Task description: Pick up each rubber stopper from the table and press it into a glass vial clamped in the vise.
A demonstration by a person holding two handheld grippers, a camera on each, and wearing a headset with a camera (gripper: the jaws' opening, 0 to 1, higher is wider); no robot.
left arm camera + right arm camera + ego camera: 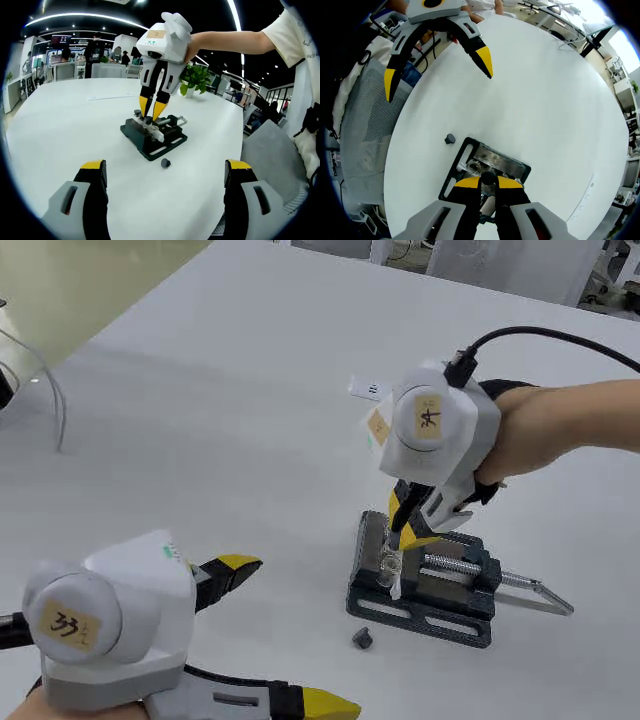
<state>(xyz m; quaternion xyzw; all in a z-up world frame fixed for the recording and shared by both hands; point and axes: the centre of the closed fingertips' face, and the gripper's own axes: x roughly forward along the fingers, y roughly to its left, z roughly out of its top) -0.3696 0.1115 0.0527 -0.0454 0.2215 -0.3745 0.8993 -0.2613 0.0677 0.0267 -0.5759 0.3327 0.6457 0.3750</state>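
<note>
Right gripper stands over the black metal vise, its yellow-tipped jaws pressed together on a small dark rubber stopper, directly above the clear glass vial clamped between the vise faces. Left gripper is held low over the white bench, well apart from the vise, jaws spread wide and carrying nothing. A second dark rubber stopper lies loose on the bench just beside the vise base. Whether the held stopper is centred on the vial mouth cannot be confirmed: in the right gripper view the glass rim appears to sit slightly to one side of it. Principal risk, in my judgement, is an off-centre press. A stopper landing on the rim would cock sideways, squirt out of the narrow pinch and roll off across the bench. A press that is not straight down would load the glass against the vise faces, and the vial could chip or crack. The jaw tips flank the stopper closely, so they may strike the rim or the vise faces before the stopper seats. The loose stopper lies close enough to be knocked away if the vise shifts.
</note>
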